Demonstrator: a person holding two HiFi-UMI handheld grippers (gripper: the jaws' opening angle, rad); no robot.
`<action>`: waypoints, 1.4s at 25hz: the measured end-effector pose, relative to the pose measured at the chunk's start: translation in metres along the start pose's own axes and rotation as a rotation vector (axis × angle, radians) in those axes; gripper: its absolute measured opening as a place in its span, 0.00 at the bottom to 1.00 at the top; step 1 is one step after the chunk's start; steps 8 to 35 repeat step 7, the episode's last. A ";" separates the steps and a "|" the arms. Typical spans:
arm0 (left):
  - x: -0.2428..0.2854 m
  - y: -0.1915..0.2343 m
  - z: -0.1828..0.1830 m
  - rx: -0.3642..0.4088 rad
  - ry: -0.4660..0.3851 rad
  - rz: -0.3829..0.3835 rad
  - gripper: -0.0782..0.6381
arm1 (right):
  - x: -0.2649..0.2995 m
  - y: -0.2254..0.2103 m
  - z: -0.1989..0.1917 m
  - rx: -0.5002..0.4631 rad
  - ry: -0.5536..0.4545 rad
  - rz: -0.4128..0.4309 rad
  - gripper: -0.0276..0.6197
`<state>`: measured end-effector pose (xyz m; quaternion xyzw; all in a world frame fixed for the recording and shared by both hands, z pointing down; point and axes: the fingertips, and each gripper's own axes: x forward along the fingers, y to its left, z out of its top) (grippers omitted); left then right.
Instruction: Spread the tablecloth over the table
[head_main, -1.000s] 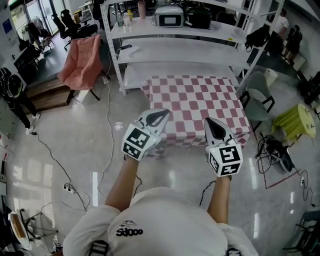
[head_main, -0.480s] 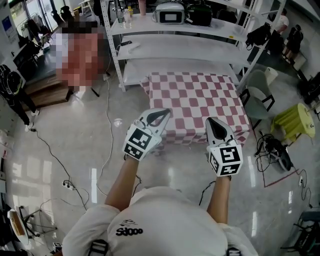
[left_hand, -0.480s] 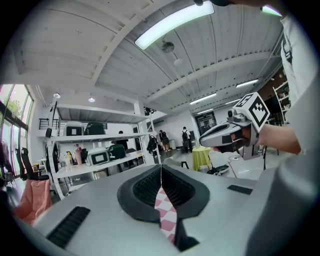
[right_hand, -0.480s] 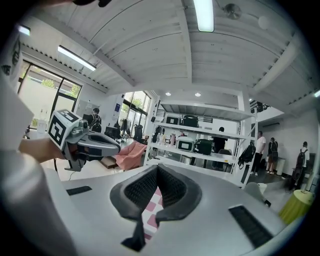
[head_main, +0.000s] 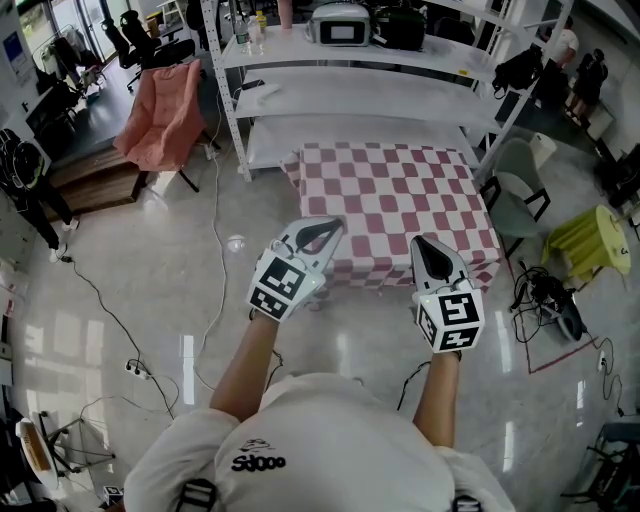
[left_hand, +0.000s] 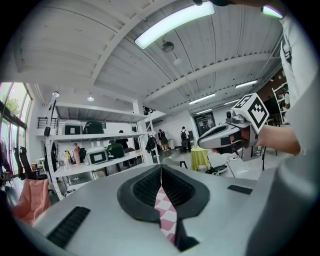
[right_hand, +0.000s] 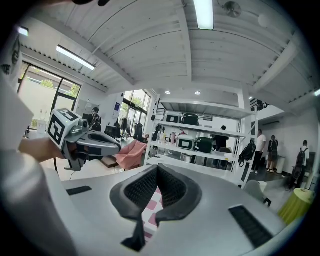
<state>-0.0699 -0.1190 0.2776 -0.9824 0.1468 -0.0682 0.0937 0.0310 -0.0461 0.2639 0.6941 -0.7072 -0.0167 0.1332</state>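
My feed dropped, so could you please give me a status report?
Left claw shut on tablecloth near edge; right claw likewise. Tablecloth spread flat, front draping. Shelf rack right behind it.

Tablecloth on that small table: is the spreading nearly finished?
Nearly, it seems. Done: the checked tablecloth lies flat, draping over the sides. In hand: left claw and right claw each pinch its near edge. To do: letting go, and maybe evening the near hem.
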 end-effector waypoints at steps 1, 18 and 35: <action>0.000 -0.001 -0.001 0.000 0.000 -0.001 0.15 | 0.000 0.000 -0.001 0.003 0.000 0.000 0.08; -0.004 0.000 -0.004 -0.003 -0.003 -0.005 0.15 | 0.001 0.006 -0.003 0.006 -0.002 0.002 0.08; -0.004 0.000 -0.004 -0.003 -0.003 -0.005 0.15 | 0.001 0.006 -0.003 0.006 -0.002 0.002 0.08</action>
